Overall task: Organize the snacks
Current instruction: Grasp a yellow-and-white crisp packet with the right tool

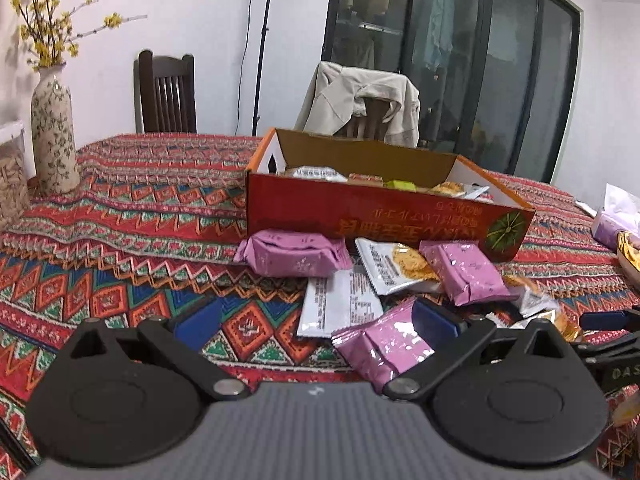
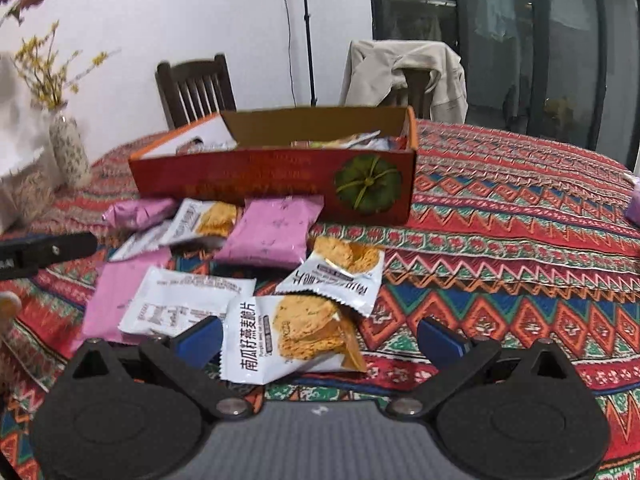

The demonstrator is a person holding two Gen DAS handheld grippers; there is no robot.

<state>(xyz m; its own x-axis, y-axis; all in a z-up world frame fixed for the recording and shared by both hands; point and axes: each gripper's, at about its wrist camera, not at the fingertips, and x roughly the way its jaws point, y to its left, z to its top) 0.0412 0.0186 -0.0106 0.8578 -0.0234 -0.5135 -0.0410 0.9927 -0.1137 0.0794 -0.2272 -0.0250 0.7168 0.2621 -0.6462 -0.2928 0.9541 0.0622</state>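
Note:
An open red cardboard box [image 1: 360, 212] [image 2: 260, 180] stands on the patterned tablecloth and holds several snack packets. In front of it lies a loose heap: pink packets [image 1: 294, 254] [image 2: 276, 234] and white crisp packets [image 1: 396, 266] [image 2: 340, 268]. My left gripper [image 1: 320, 320] is open low over the cloth. A white packet lying face down [image 1: 340, 304] and a pink packet [image 1: 384, 344] lie between its fingers. My right gripper [image 2: 322, 340] is open too, with a white crisp packet [image 2: 288, 340] lying between its fingers, close to the left pad [image 2: 204, 338].
A floral vase [image 1: 54, 136] with yellow blossoms stands at the far left. A dark wooden chair [image 1: 168, 92] and a chair draped with a beige jacket [image 1: 360, 100] are behind the table. A tissue pack [image 1: 616, 216] lies at the right edge.

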